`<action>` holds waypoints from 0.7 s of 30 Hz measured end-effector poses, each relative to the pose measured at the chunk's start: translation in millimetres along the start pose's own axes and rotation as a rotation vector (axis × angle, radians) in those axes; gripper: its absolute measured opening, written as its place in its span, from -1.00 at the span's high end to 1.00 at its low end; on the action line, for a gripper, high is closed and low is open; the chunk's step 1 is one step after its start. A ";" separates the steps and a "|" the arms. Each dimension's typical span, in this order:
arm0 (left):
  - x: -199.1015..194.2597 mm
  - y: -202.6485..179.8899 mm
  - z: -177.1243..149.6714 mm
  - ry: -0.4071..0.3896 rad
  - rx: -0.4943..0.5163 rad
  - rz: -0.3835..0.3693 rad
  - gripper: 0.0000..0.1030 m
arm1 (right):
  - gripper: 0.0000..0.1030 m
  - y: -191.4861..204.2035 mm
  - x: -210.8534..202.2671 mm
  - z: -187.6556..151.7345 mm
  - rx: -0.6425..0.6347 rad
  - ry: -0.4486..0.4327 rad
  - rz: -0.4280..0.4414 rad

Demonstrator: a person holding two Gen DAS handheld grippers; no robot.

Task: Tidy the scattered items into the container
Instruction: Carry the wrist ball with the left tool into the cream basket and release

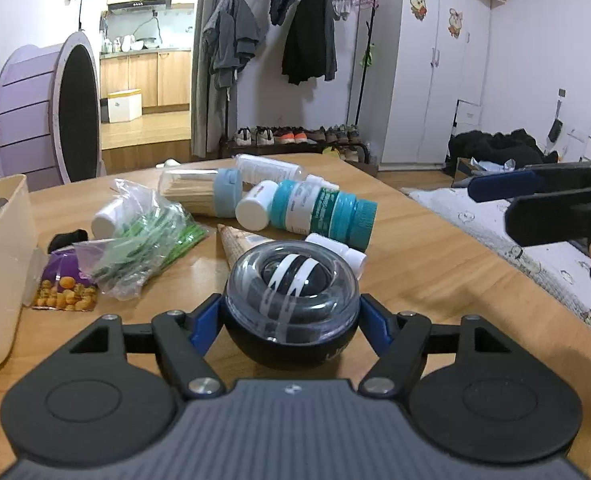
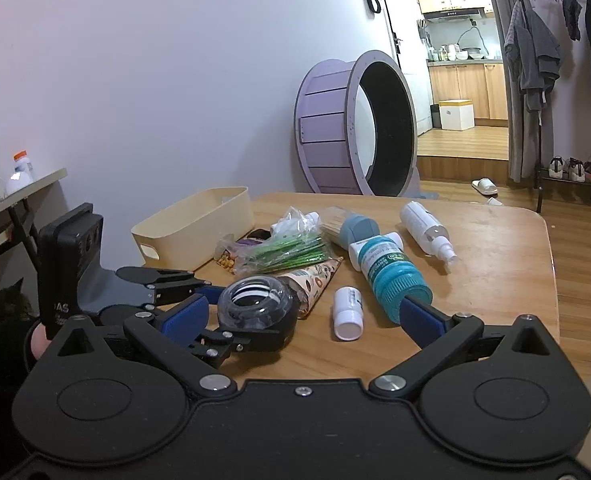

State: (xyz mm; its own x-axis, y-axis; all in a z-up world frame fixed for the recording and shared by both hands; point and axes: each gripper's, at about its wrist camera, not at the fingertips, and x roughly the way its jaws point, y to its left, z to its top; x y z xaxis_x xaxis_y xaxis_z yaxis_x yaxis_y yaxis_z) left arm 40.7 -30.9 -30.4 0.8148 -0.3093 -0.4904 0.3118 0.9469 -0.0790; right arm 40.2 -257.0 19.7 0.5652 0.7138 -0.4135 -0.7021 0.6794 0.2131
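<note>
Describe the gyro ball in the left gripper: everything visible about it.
The gyro ball has a clear plastic dome over a black lower shell, and inside it a dark rotor with white stripes. The left gripper is shut on it, one blue pad pressed to each side, beside the paper cone. Whether it touches the table is unclear.

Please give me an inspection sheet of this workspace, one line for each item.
Surface: wooden table, items crowded near the middle.
Job's things: gyro ball; beige container at the table's edge; teal-capped bottle, spray bottle, small white bottle lying down.
Clutter: bag of green sticks, snack packet.
Grippers: left gripper shut on the gyro ball; right gripper open, holding nothing.
Cables: nothing seen.
Surroundings: purple wheel, clothes rack.
</note>
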 end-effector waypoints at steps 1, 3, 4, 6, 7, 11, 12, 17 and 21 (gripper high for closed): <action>-4.7 2.8 2.2 -0.011 -0.009 0.002 -0.38 | -0.99 0.1 0.4 0.8 0.002 -0.002 0.002; -14.0 9.7 7.3 -0.029 -0.027 0.012 -0.38 | -0.99 1.5 2.0 2.8 0.000 -0.005 0.010; -19.5 14.0 10.2 -0.037 -0.037 0.019 -0.38 | -0.99 2.5 3.1 4.0 0.000 -0.007 0.017; -30.0 25.2 17.0 -0.051 -0.055 0.036 -0.38 | -0.99 4.4 5.4 5.8 0.002 -0.009 0.027; -35.6 33.0 21.2 -0.061 -0.068 0.053 -0.38 | -0.99 5.7 6.8 7.0 0.002 -0.011 0.033; -55.7 68.3 38.0 -0.088 -0.096 0.135 -0.38 | -0.99 11.9 12.7 13.4 0.009 -0.024 0.063; -59.8 79.2 42.8 -0.088 -0.102 0.161 -0.38 | -0.99 13.4 14.6 15.3 0.012 -0.028 0.072; -65.3 136.4 68.3 -0.056 -0.120 0.265 -0.38 | -0.99 23.7 31.1 24.1 0.017 -0.030 0.109; -53.4 173.3 81.1 -0.001 -0.126 0.299 -0.38 | -0.99 33.3 48.2 38.8 0.029 -0.033 0.151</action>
State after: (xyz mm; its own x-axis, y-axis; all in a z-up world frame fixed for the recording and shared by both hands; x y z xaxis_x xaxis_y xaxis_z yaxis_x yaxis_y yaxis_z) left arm 90.8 142.6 52.5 0.8617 -0.0153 -0.5072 -0.0046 0.9993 -0.0380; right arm 60.9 -193.4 41.3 0.4689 0.8129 -0.3454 -0.7676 0.5685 0.2960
